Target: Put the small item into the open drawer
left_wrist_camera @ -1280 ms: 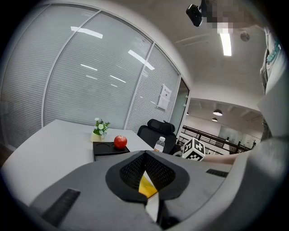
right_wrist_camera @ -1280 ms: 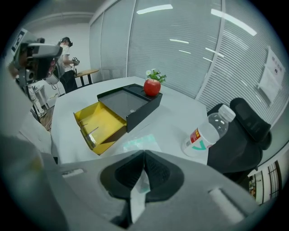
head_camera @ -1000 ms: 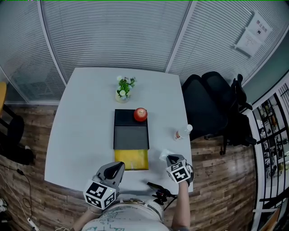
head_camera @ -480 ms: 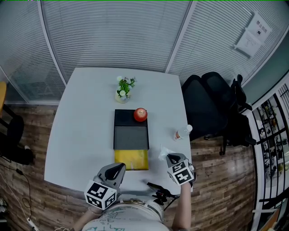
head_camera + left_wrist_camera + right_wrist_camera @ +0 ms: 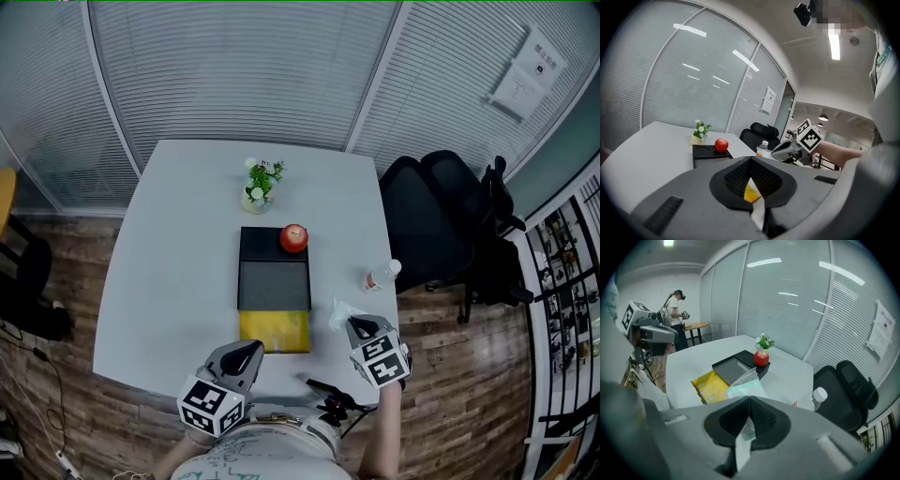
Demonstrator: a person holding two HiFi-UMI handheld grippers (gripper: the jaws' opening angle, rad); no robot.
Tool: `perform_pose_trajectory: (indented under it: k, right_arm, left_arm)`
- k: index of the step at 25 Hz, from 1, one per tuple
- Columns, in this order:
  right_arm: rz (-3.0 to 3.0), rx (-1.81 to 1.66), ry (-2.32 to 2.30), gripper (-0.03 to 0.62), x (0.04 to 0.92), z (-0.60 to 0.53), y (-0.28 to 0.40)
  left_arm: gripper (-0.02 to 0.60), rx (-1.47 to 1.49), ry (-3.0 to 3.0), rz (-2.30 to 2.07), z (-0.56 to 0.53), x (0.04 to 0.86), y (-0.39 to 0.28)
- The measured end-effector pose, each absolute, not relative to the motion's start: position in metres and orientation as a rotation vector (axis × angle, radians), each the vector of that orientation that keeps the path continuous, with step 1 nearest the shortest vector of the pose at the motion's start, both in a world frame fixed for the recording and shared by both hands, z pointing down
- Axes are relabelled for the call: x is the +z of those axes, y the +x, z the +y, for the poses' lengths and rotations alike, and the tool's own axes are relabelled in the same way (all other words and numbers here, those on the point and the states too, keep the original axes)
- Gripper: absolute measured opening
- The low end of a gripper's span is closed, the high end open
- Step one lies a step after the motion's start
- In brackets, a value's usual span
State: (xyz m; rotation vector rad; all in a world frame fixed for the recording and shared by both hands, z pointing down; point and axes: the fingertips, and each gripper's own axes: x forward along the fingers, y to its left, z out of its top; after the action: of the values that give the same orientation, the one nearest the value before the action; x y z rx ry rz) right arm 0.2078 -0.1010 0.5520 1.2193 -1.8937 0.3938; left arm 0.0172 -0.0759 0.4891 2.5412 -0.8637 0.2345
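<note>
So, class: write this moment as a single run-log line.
right gripper: shut on plastic bag, above table | left gripper: shut, empty | drawer: open, yellow inside, bag not yet in

White surface (image 5: 178,244): rectangular, on a wood-plank floor (image 5: 56,375).

Red apple (image 5: 293,238): upright, near the middle of the surface.

Small potted plant (image 5: 260,183) with white flowers: beyond the apple, apart from it.

Clear bottle (image 5: 382,275), white cap: lying near the surface's right edge.

Black office chair (image 5: 441,220): just beside that edge.

Slatted blinds (image 5: 234,66): behind the far side.

Paper notice (image 5: 523,82): fixed on the right-hand blinds, print illegible.
</note>
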Motion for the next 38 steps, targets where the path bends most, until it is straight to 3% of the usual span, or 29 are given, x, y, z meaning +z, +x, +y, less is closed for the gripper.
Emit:
perform_pose_trajectory:
  k: [23, 38]
  right_arm:
    - [-1.922, 0.312, 1.137, 0.003, 0.532, -0.109, 0.187]
    - [-1.997, 0.251, 0.980, 0.003, 0.543, -0.124, 0.131]
  left_arm:
    - [-0.003, 0.228, 2.517, -0.907, -0.072, 0.488, 0.006]
    - [-0.003, 0.217, 2.478, -0.978, -0.069, 0.491, -0.016]
